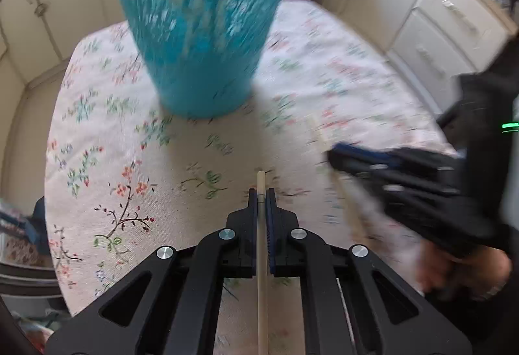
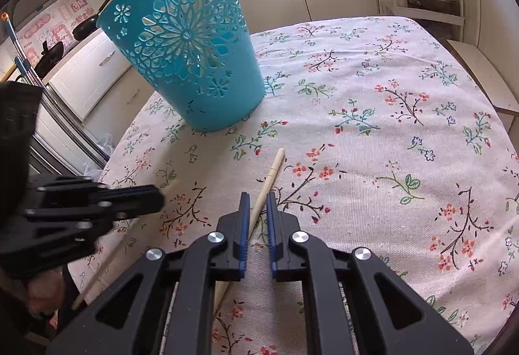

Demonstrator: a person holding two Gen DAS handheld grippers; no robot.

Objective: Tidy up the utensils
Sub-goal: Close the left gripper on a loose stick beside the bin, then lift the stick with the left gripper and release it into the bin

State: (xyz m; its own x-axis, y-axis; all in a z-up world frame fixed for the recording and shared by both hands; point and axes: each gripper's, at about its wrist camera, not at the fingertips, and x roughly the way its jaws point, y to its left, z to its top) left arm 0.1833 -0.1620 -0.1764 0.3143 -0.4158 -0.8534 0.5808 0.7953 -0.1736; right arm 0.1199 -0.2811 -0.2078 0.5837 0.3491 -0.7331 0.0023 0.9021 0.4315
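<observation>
- left gripper [image 1: 261,204]: jaws are closed on a pale wooden chopstick [image 1: 261,257]; the stick is pinched between the blue pads, its tip poking just past the fingertips and the rest running back under the gripper body.
- the held chopstick is pointed toward the base of the teal basket [image 1: 201,30], which is seen heavily blurred in the left wrist view.
- right gripper [image 2: 258,207]: jaws are parted by a narrow gap; a second chopstick [image 2: 264,189] is seen lying in that gap on the cloth, close against the left pad. contact with the right pad is not seen, so it is not clamped.
- that second chopstick is laid diagonally on the tablecloth [image 2: 373,160], its far end aimed at the basket, its near end hidden under the gripper body.
- in the right wrist view the left gripper [image 2: 155,201] is seen to the left, above the table edge, with its chopstick [image 2: 103,264] trailing back and down toward the holding hand [image 2: 42,293].
- in the left wrist view the right gripper [image 1: 337,157] is seen blurred on the right, low over its chopstick [image 1: 319,134].
- the teal basket [image 2: 191,43] is stood upright on the floral tablecloth beyond both grippers, its cut-out flower pattern faced toward the right wrist camera.
- cream cabinets [image 1: 454,17] are seen beyond the table.
</observation>
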